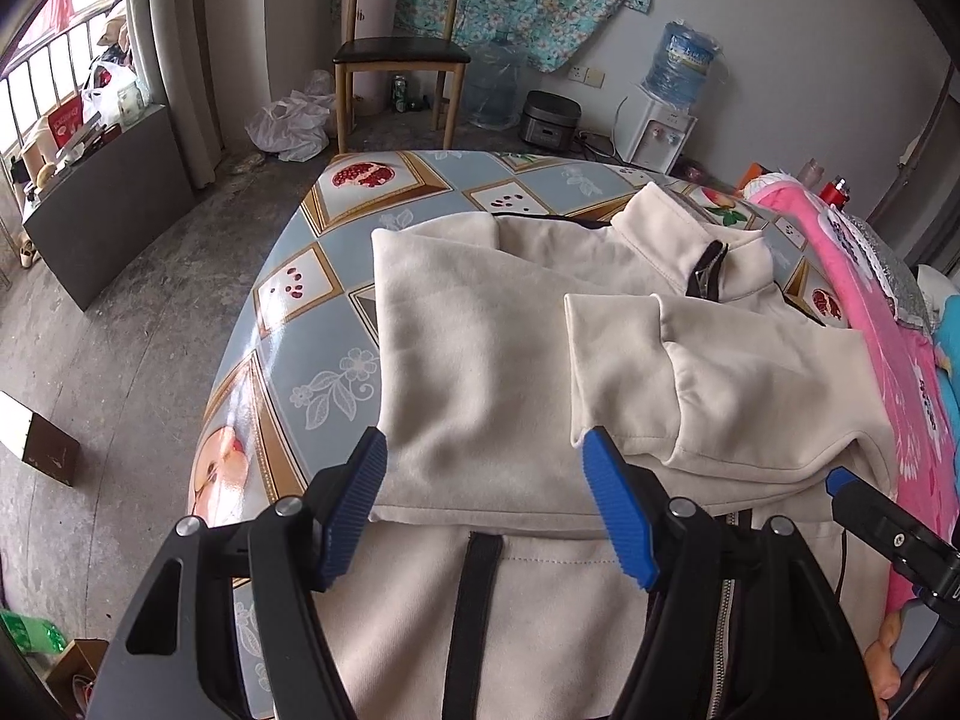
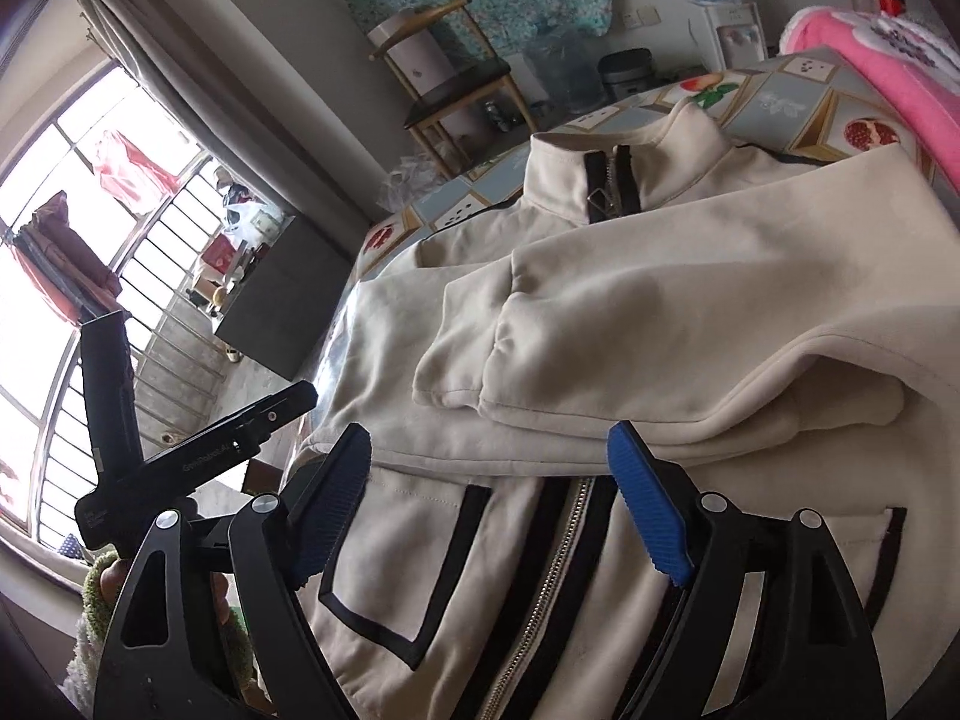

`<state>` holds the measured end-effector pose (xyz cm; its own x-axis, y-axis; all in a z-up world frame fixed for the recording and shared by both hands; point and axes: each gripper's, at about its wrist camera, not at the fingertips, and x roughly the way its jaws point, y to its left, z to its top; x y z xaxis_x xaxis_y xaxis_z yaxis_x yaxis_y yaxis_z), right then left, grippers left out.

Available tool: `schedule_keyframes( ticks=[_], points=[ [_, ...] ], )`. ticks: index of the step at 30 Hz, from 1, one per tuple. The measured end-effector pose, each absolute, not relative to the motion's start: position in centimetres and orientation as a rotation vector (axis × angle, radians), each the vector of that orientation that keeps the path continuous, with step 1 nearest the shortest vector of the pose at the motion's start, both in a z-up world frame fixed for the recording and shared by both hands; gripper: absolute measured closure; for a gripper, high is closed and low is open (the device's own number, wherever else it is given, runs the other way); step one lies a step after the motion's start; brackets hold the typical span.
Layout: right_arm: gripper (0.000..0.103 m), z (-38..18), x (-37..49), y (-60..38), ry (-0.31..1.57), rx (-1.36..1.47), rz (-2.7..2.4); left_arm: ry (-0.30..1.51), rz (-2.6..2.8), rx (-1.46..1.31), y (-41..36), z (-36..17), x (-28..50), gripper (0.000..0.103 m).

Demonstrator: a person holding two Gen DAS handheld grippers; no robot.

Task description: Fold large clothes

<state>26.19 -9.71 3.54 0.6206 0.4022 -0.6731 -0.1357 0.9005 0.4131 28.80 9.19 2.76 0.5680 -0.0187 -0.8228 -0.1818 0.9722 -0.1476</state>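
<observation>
A cream zip-up jacket point(image 1: 510, 324) with black trim lies front-up on the patterned table point(image 1: 312, 324). Both sleeves are folded across its chest, the cuffs point(image 1: 612, 354) meeting near the middle. In the left wrist view my left gripper point(image 1: 483, 450) hovers over the left sleeve's lower edge, open, nothing between its blue pads point(image 1: 354, 504). In the right wrist view my right gripper point(image 2: 489, 438) stands open above the jacket point(image 2: 660, 300), just below the folded sleeves, with the zipper point(image 2: 540, 576) and a black-edged pocket point(image 2: 408, 564) beneath it. The left gripper's body point(image 2: 180, 456) shows at the left there.
A pink blanket point(image 1: 888, 312) lies along the table's right side. Beyond the table stand a wooden chair point(image 1: 396, 54), water bottles point(image 1: 684, 60) with a dispenser and a rice cooker point(image 1: 549, 120). A low dark cabinet point(image 1: 108, 204) sits by the window at left.
</observation>
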Motion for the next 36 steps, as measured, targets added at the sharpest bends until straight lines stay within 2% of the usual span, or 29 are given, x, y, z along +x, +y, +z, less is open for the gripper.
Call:
schedule_keyframes(
  ticks=[5,21,24,29,36],
  points=[
    [0.016,3.4,26.0,-10.2,0.851,0.308,0.298,0.962,0.105,-0.217,9.0,3.0,28.7,0.037],
    [0.016,3.2,25.0,-14.9,0.827,0.410,0.325,0.921,-0.074,-0.369,9.4,4.3,29.3,0.037],
    [0.021,2.7,24.9,-15.5,0.846,0.430,0.325,0.937,-0.139,-0.421,9.0,3.5,30.7,0.037],
    [0.037,1.6,24.5,-15.4,0.882,0.416,0.290,1.008,-0.217,-0.464,7.5,1.2,33.7,0.037],
    [0.041,0.4,23.0,-15.7,0.913,0.409,0.239,1.152,-0.170,-0.466,7.1,-3.0,37.3,0.069]
  ],
)
